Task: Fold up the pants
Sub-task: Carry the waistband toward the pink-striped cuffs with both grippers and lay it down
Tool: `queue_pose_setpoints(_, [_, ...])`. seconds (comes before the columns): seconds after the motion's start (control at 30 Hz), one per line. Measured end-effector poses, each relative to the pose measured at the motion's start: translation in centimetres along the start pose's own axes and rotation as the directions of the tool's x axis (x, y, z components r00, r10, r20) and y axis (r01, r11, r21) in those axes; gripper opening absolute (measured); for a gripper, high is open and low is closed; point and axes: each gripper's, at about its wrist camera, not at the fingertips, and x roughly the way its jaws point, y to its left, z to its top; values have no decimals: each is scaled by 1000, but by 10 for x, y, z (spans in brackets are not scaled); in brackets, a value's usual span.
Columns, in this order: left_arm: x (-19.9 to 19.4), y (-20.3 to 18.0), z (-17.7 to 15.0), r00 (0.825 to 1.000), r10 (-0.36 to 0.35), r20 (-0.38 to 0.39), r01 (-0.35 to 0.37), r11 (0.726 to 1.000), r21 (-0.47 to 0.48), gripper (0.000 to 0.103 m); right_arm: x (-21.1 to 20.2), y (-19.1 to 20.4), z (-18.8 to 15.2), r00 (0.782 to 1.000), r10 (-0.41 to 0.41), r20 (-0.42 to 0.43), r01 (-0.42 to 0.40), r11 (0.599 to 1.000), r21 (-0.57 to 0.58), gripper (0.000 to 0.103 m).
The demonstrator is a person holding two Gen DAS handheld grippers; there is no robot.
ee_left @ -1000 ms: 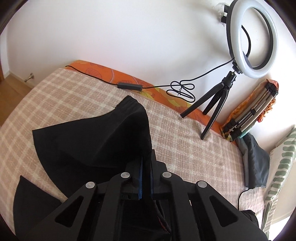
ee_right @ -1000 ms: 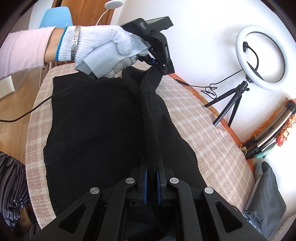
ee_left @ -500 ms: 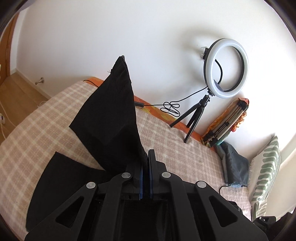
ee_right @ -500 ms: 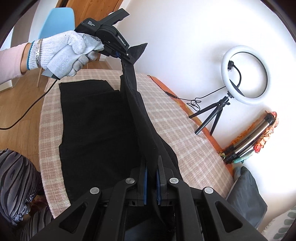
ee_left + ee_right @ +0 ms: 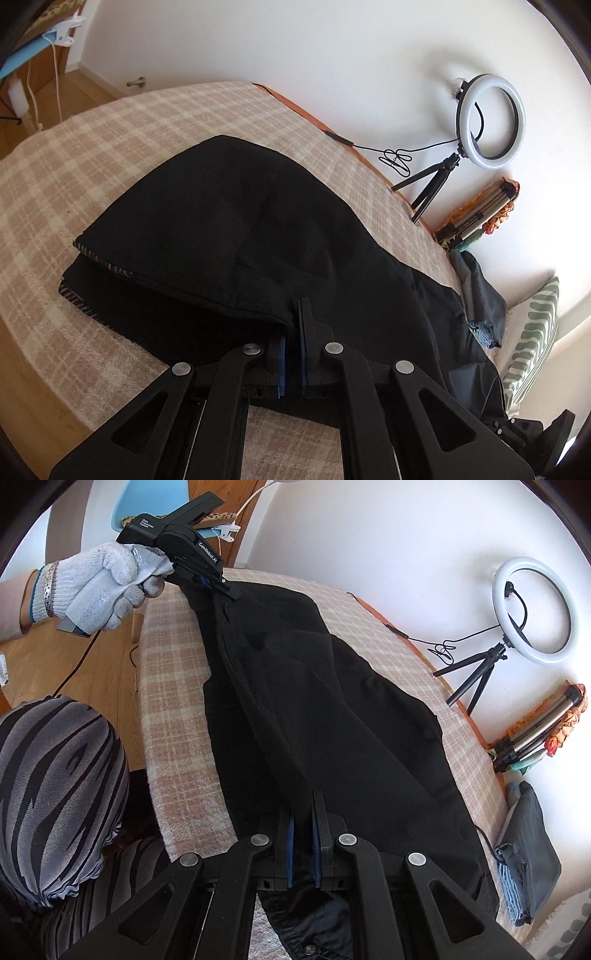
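Black pants [image 5: 258,229] lie in a long fold across the checked beige blanket [image 5: 92,147] of the bed, one layer laid over another, stretched between your two grippers. Your left gripper [image 5: 295,314], held in a white knit glove [image 5: 99,587], is pinched on one corner of the fabric near the far edge of the bed; its jaws have just eased a touch apart, yet cloth sits between them and hangs from them. Your right gripper [image 5: 303,801] is clamped tight on the near end of the same folded edge, a ridge of fabric running up from between its blue pads [image 5: 290,849]. From the right wrist view the lifted edge runs as a raised crease from one gripper to the other. A ring light [image 5: 489,120] on a small tripod stands against the white wall beyond the bed.
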Motion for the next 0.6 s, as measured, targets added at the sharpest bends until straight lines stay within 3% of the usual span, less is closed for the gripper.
queue_pose_setpoints(0.07, [-2, 9, -1, 1000, -8, 5, 8, 1000, -27, 11, 1, -1, -2, 1000, 6, -9, -6, 1000, 16, 5])
queue_pose_setpoints(0.2, [-12, 34, 4, 999, 1, 44, 5, 990, -140, 34, 0, -5, -4, 1000, 19, -14, -18, 998, 63, 5])
queue_pose_setpoints(0.37, [-22, 63, 12, 995, 15, 96, 5, 977, -215, 31, 1, -6, -5, 1000, 2, -28, 0, 996, 88, 5])
queue_pose_setpoints(0.47, [-22, 63, 12, 994, 57, 89, -40, 983, -179, 29, 5, -8, -3, 999, -9, -43, 14, 995, 99, 5])
queue_pose_setpoints(0.5, [-22, 62, 11, 994, 74, 85, -60, 985, -160, 24, 6, -10, -3, 999, -13, -47, 18, 995, 99, 5])
queue_pose_setpoints(0.6, [-33, 66, 8, 984, 150, 94, -139, 983, -119, 23, 6, -11, -4, 998, 19, -53, -14, 994, 111, 9])
